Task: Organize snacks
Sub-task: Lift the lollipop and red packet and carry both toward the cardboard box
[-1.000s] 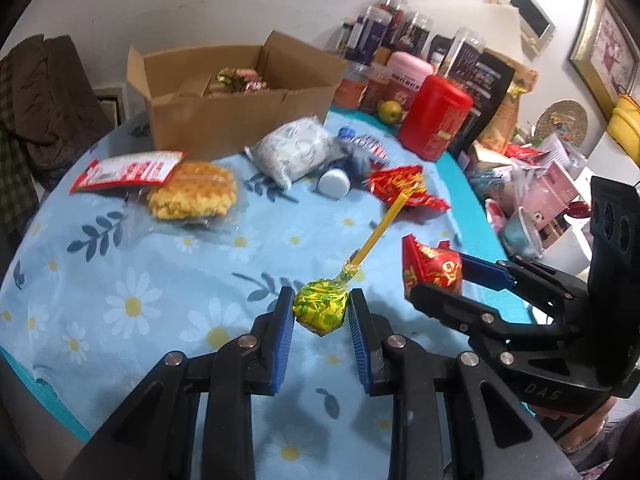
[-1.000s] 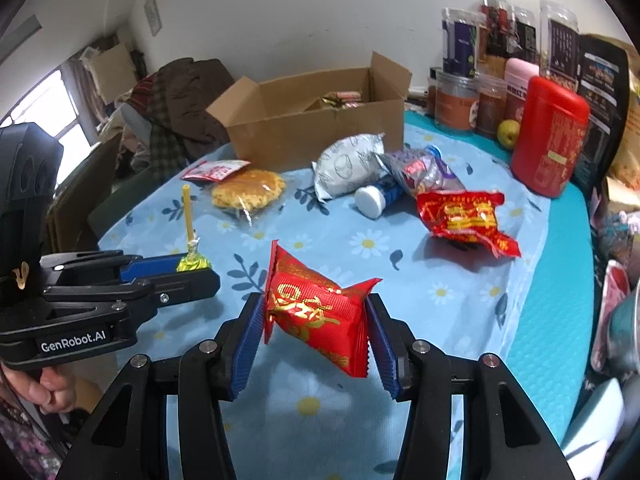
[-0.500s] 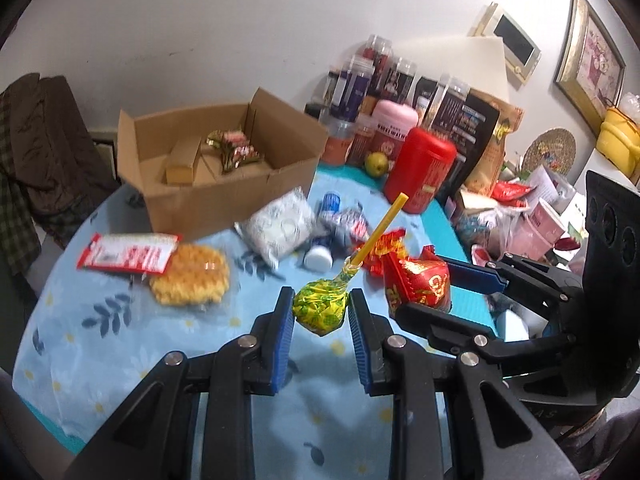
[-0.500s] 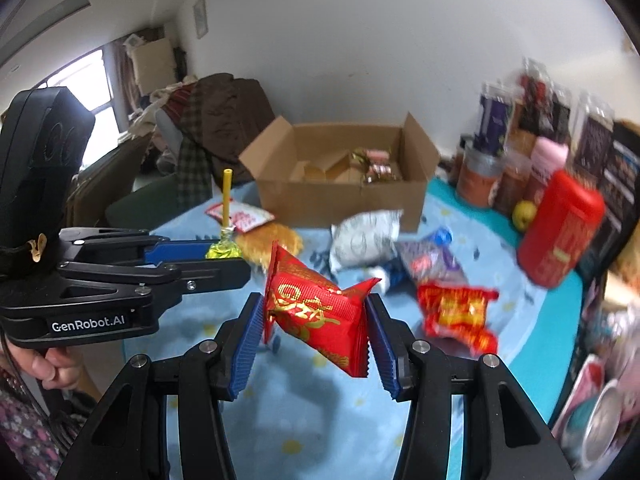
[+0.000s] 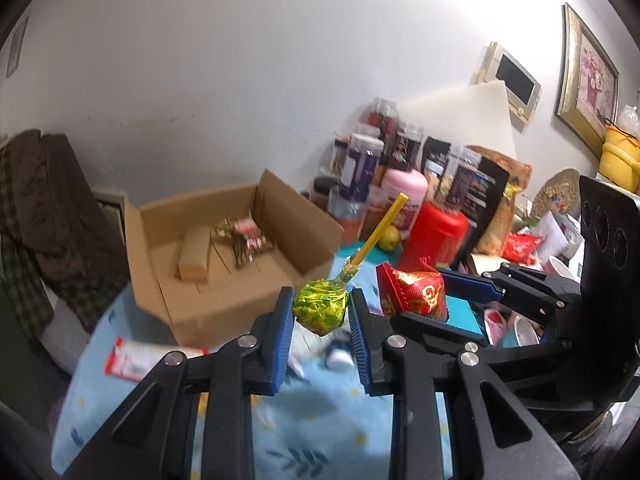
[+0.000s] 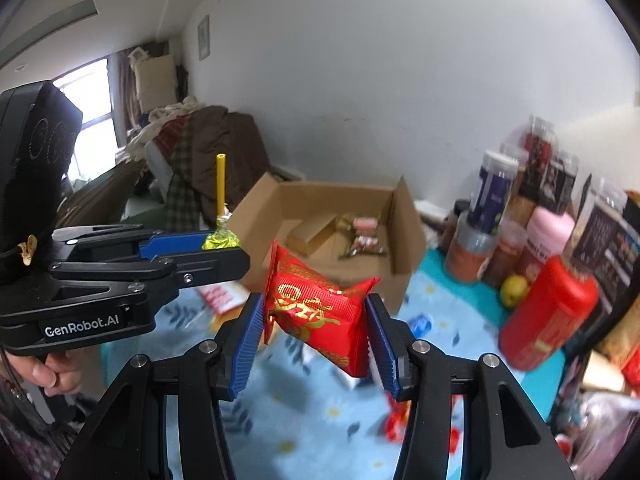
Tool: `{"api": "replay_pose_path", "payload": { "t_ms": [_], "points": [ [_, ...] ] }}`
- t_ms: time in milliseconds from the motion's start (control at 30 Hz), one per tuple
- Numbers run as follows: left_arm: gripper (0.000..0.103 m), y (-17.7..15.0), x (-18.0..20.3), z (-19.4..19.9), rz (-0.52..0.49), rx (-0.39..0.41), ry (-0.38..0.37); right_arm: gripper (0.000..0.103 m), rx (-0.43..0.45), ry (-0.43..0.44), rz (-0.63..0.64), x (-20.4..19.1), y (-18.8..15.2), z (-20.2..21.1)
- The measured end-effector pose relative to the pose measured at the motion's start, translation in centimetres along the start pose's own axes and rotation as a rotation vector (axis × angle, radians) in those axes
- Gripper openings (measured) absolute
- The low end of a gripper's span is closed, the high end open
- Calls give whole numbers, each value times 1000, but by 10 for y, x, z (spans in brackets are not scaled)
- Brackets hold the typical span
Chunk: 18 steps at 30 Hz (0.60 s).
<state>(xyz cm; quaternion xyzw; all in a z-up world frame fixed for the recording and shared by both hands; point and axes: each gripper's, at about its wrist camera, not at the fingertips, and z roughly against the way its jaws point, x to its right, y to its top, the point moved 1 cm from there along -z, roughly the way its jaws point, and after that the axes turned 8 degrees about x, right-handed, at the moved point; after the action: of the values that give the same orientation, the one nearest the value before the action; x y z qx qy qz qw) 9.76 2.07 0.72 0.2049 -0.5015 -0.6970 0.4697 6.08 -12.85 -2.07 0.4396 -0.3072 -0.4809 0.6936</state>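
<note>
My left gripper [image 5: 320, 316] is shut on a lollipop [image 5: 320, 307] with a green-yellow wrapper and a yellow stick, held in the air above the table. My right gripper [image 6: 316, 328] is shut on a red snack packet [image 6: 320, 312] with gold print, also held aloft. The two grippers are side by side; the packet shows in the left wrist view [image 5: 416, 294] and the lollipop in the right wrist view [image 6: 221, 236]. An open cardboard box [image 5: 224, 264], also in the right wrist view [image 6: 336, 240], stands just ahead and holds a few snacks.
Jars, a red canister [image 6: 548, 312], a pink tub [image 5: 404, 190] and a small yellow-green fruit [image 6: 514, 290] crowd the table's back right. Loose snack packets lie on the blue floral cloth [image 6: 280, 420]. Clothes are piled on a chair [image 5: 44, 216] at the left.
Both grippers have risen and moved forward toward the cardboard box, each still holding its snack. The box now looks closer and larger.
</note>
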Motion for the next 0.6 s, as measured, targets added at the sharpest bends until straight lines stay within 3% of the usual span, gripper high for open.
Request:
{"api": "replay_pose_path", "payload": {
  "t_ms": [300, 600],
  "points": [
    [27, 39, -34, -38, -3, 45, 54, 50, 64, -56, 54, 15, 47, -44],
    [27, 77, -71, -77, -19, 75, 133, 50, 68, -61, 60, 31, 78, -104]
  ]
}}
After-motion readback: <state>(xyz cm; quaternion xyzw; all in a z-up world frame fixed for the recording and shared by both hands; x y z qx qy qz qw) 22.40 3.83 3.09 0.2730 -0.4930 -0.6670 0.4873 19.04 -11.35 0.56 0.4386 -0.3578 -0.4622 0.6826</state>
